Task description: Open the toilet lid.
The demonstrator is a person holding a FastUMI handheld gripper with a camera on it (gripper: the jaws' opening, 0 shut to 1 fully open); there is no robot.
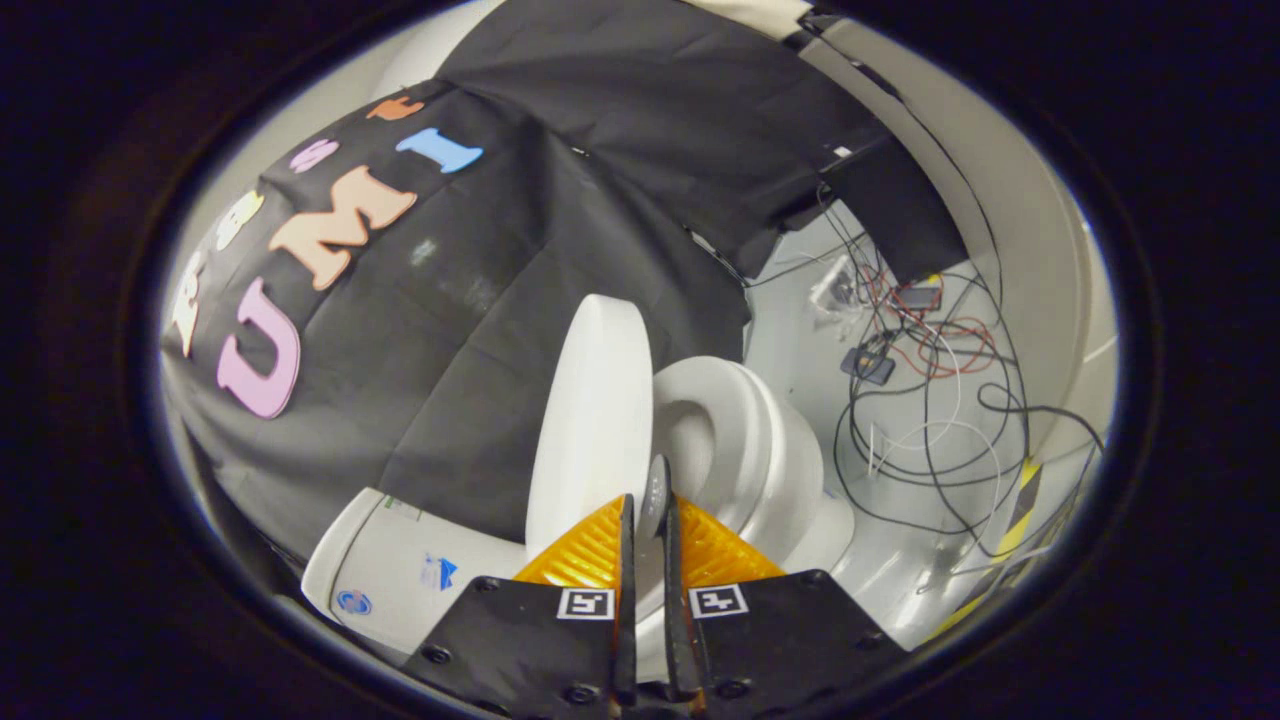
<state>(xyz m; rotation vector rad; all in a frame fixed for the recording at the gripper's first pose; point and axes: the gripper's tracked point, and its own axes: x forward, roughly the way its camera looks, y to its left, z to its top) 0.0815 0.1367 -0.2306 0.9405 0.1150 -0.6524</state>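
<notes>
Gripper view: tool (648,515) narrow, fingers nearly together beside the raised toilet lid (590,420) edge.

The gripper (648,520) has its fingers drawn close together, with a thin edge of the toilet lid (592,420) caught between them. The white lid stands raised beside the toilet seat (735,440), in front of the tank (400,570). Beyond the toilet, tangled cables (930,400) lie on the floor (800,330).
</notes>
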